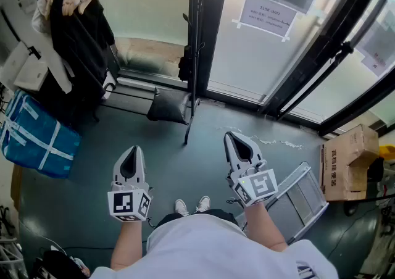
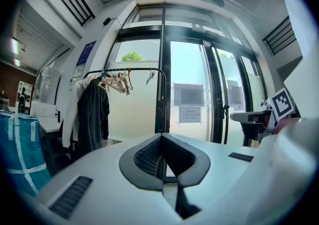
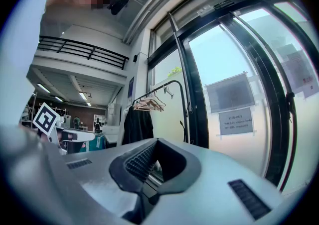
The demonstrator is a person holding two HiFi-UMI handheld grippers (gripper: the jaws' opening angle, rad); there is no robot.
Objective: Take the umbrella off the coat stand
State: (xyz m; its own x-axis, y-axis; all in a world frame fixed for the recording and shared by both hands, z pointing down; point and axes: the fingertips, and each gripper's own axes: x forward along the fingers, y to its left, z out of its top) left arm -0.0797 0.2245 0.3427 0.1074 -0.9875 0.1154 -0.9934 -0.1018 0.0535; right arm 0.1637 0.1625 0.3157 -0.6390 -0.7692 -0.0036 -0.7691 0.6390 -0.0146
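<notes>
The coat stand is a thin black pole in front of the glass door, ahead of me. A small dark bundle, apparently the folded umbrella, hangs on its left side about halfway up. A black bag rests at its foot. My left gripper and right gripper are held level side by side, well short of the stand, both shut with nothing between the jaws. The stand's pole runs straight up ahead in the left gripper view. In the right gripper view the pole leans left of the door frame.
A clothes rail with wooden hangers and dark coats stands at the left, with a blue bag below it. A cardboard box and a folded metal ladder lie at the right. The glass doors carry a paper notice.
</notes>
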